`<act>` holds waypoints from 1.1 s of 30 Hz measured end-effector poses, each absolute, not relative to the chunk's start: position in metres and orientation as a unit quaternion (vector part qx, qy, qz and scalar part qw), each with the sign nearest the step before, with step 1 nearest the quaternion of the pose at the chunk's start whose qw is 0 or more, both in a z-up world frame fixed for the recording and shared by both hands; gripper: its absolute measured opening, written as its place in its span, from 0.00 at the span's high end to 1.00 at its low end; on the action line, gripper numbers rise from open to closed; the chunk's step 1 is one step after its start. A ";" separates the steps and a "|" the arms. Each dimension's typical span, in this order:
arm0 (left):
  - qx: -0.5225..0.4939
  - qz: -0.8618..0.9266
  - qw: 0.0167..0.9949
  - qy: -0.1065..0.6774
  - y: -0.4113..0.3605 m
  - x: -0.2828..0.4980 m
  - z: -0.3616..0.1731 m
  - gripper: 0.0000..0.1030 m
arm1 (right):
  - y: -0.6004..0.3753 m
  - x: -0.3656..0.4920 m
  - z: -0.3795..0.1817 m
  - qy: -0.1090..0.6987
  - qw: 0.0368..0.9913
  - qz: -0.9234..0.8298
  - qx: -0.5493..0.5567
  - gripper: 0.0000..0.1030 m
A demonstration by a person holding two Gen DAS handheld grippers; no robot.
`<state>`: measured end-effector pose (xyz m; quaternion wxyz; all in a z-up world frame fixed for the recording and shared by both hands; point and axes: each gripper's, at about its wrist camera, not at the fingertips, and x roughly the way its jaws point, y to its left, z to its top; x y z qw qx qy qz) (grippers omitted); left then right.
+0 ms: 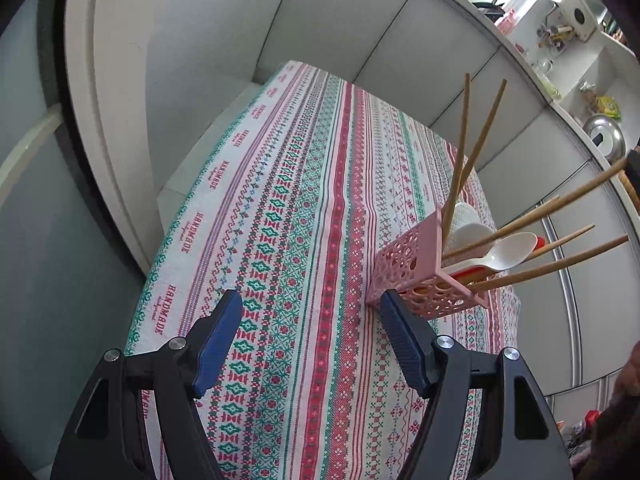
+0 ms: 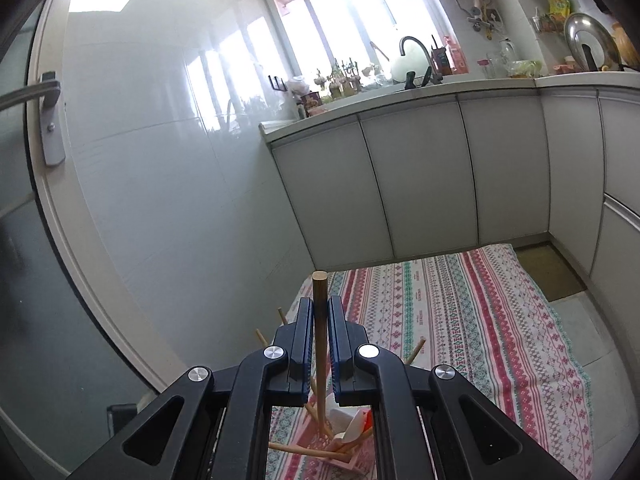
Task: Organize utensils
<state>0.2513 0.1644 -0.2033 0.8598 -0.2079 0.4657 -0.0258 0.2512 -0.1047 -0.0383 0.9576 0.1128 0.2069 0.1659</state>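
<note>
My right gripper had its jaws clamped on a round wooden chopstick above the pink perforated plastic utensil basket on the patterned tabletop; my left gripper stood open and empty beside it.

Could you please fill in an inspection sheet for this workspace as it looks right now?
Surface: patterned tablecloth covers the table.
Job's things: pink perforated holder stands on the cloth, holding wooden chopsticks and a white spoon.
Clutter: nothing seen on the cloth.
Grippers: left gripper has open, empty jaws beside the holder; right gripper is shut on a chopstick above the holder.
Cables: nothing seen.
Surroundings: white cabinets, sink tap, window.
</note>
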 end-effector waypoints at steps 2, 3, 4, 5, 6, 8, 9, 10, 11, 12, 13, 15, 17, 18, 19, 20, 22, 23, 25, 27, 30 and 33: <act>-0.196 -0.026 0.862 0.467 0.160 0.252 -0.200 0.28 | -0.097 0.254 -0.052 0.209 0.957 0.175 0.104 0.93; -0.191 -0.025 0.862 0.469 0.158 0.251 -0.198 0.28 | -0.092 0.255 -0.059 0.214 0.957 0.174 0.094 0.93; -0.186 -0.024 0.862 0.471 0.156 0.250 -0.195 0.28 | -0.089 0.256 -0.065 0.221 0.956 0.175 0.087 0.92; -0.180 -0.023 0.863 0.472 0.155 0.249 -0.192 0.28 | -0.088 0.258 -0.069 0.229 0.953 0.177 0.086 0.92; -0.172 -0.021 0.863 0.474 0.153 0.248 -0.189 0.28 | -0.089 0.258 -0.070 0.241 0.950 0.180 0.089 0.91; -0.154 -0.017 0.865 0.477 0.148 0.245 -0.181 0.28 | -0.095 0.256 -0.067 0.253 0.943 0.191 0.102 0.87; -0.144 -0.017 0.866 0.478 0.144 0.242 -0.176 0.28 | -0.099 0.252 -0.063 0.251 0.943 0.191 0.106 0.84; -0.134 -0.017 0.867 0.480 0.140 0.239 -0.171 0.28 | -0.105 0.246 -0.056 0.247 0.944 0.189 0.109 0.82; -0.127 -0.018 0.867 0.482 0.137 0.236 -0.166 0.28 | -0.110 0.240 -0.050 0.245 0.945 0.188 0.110 0.82; -0.117 -0.018 0.868 0.483 0.133 0.232 -0.160 0.27 | -0.115 0.234 -0.045 0.246 0.945 0.186 0.111 0.80; -0.109 -0.018 0.868 0.484 0.129 0.228 -0.155 0.26 | -0.121 0.229 -0.040 0.249 0.945 0.182 0.112 0.76; -0.091 -0.011 0.872 0.482 0.121 0.217 -0.141 0.22 | -0.136 0.216 -0.032 0.255 0.944 0.172 0.117 0.55; -0.077 -0.006 0.878 0.472 0.111 0.204 -0.126 0.19 | -0.151 0.204 -0.027 0.258 0.945 0.159 0.121 0.47; -0.070 -0.006 0.881 0.468 0.105 0.197 -0.119 0.15 | -0.158 0.197 -0.023 0.259 0.946 0.155 0.120 0.47; -0.060 -0.007 0.885 0.462 0.099 0.189 -0.110 0.14 | -0.166 0.189 -0.019 0.265 0.946 0.144 0.118 0.47; -0.048 -0.005 0.889 0.455 0.092 0.181 -0.102 0.13 | -0.173 0.182 -0.016 0.267 0.947 0.137 0.119 0.47; -0.022 0.005 0.897 0.442 0.078 0.161 -0.085 0.10 | -0.186 0.166 -0.010 0.271 0.947 0.126 0.117 0.38; -0.016 0.007 0.900 0.436 0.072 0.153 -0.076 0.07 | -0.193 0.156 -0.007 0.273 0.948 0.114 0.114 0.35; -0.021 0.003 0.907 0.421 0.063 0.134 -0.060 0.03 | -0.205 0.138 0.000 0.273 0.951 0.100 0.106 0.26; -0.026 -0.002 0.914 0.405 0.055 0.114 -0.044 0.00 | -0.216 0.119 0.006 0.279 0.953 0.075 0.092 0.18; -0.012 0.002 0.923 0.385 0.039 0.085 -0.025 0.00 | -0.230 0.089 0.012 0.284 0.953 0.057 0.089 0.05; -0.015 0.002 0.931 0.365 0.031 0.060 -0.009 0.00 | -0.237 0.056 0.018 0.282 0.955 0.039 0.078 0.00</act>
